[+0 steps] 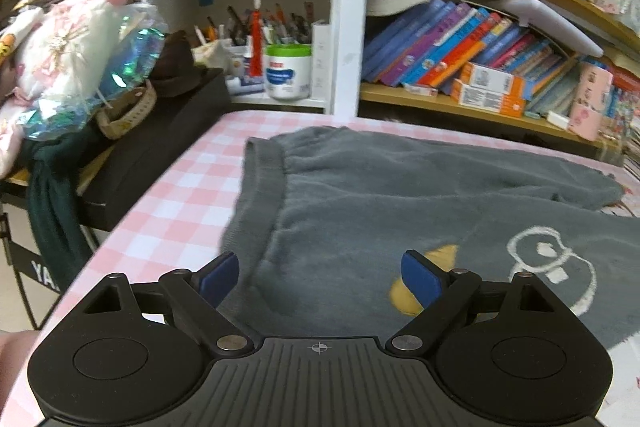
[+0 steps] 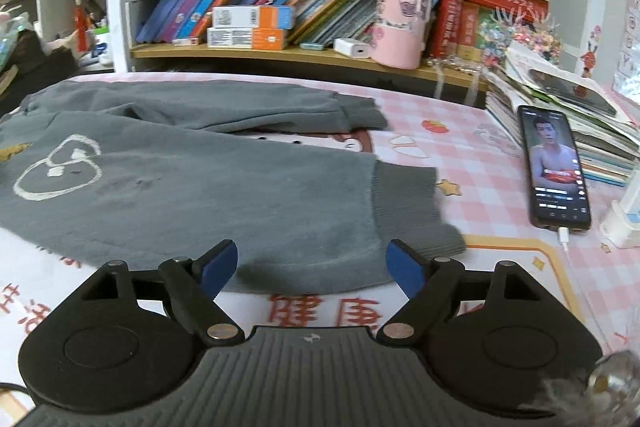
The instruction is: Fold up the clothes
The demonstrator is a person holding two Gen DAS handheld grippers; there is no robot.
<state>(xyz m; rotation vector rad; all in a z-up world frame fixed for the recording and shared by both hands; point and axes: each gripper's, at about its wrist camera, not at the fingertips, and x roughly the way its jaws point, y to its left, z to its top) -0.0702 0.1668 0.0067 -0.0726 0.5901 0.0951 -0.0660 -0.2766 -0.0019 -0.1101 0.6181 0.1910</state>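
Note:
Grey fleece trousers [image 1: 360,195] with a white outline drawing and yellow patches lie flat on the pink checked table [image 1: 180,195]. The ribbed waistband is at the left in the left wrist view. My left gripper [image 1: 320,277] is open and empty, just above the trousers near the waistband end. In the right wrist view the trousers [image 2: 224,187] spread both legs to the right, with ribbed cuffs [image 2: 404,203]. My right gripper [image 2: 310,267] is open and empty, over the near leg close to its cuff.
A phone [image 2: 554,167] on a charging cable lies right of the trousers, beside a stack of papers [image 2: 568,111]. Bookshelves [image 2: 280,7] stand behind the table. A black box [image 1: 160,147] and piled toys sit left of the table. A white box [image 2: 624,223] is at the far right.

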